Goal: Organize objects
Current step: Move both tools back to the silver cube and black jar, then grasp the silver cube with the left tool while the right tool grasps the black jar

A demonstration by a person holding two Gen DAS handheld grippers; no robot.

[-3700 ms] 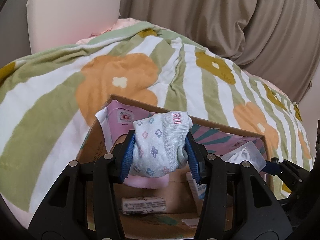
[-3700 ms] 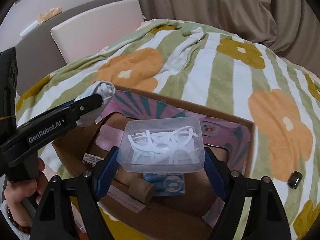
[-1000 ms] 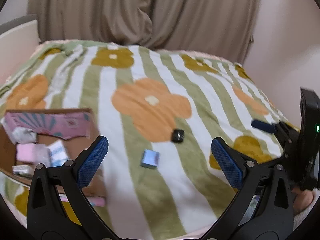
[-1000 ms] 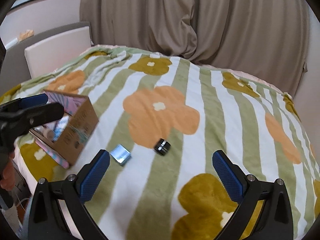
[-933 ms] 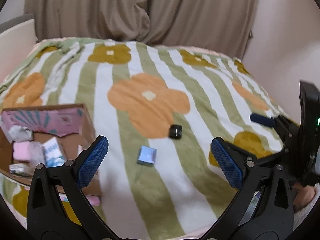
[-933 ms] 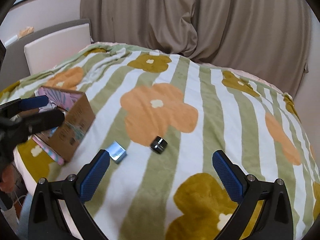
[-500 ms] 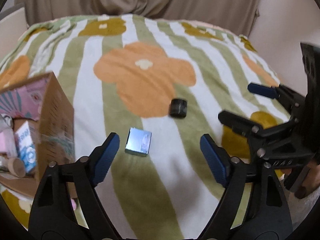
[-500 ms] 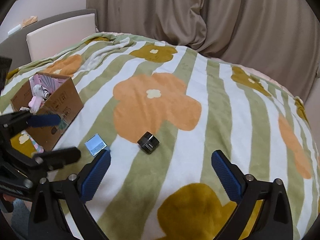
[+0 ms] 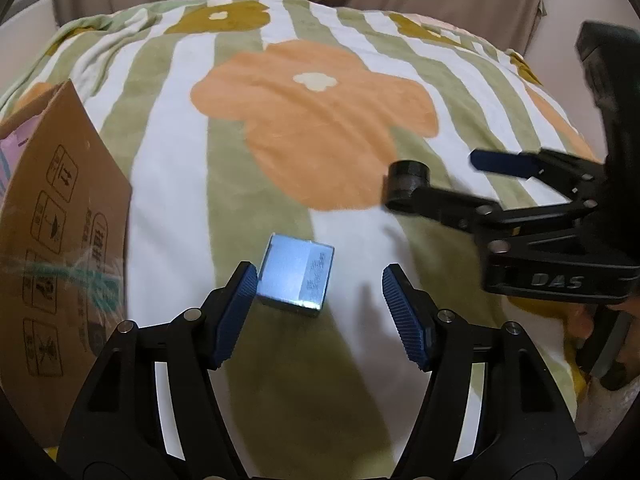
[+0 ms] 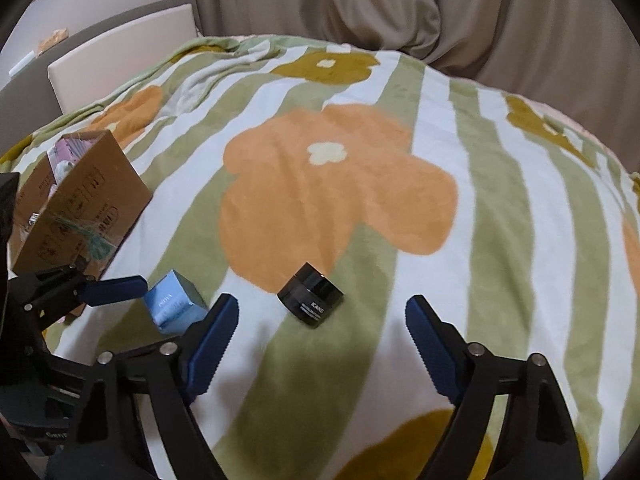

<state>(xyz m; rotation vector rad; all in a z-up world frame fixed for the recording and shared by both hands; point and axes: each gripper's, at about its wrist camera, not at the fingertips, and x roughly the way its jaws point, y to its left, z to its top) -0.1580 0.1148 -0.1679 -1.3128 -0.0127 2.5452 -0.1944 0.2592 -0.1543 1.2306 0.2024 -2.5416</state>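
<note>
A small light-blue box (image 9: 296, 276) lies on the flower-striped blanket (image 9: 320, 120). My left gripper (image 9: 318, 280) is low over it, jaws closing, the box between the fingers close to the left pad and clear of the right one. A black jar (image 10: 312, 296) sits just ahead of my right gripper (image 10: 322, 306), level with its fingertips and untouched; its jaws are closing too. In the left wrist view the jar (image 9: 408, 174) is partly hidden by the right gripper (image 9: 444, 180). The blue box (image 10: 172, 304) also shows in the right wrist view.
An open cardboard box (image 10: 84, 208) holding several items stands on the blanket to the left, close to the left gripper. A pale headboard (image 10: 120, 52) and beige curtains (image 10: 400, 8) stand behind the bed. A hand (image 9: 588, 320) holds the right gripper.
Both grippers left the cardboard box with nothing held, swung right and sank toward the blanket. Their jaws narrowed; the blue box now lies between the left fingers, the jar before the right.
</note>
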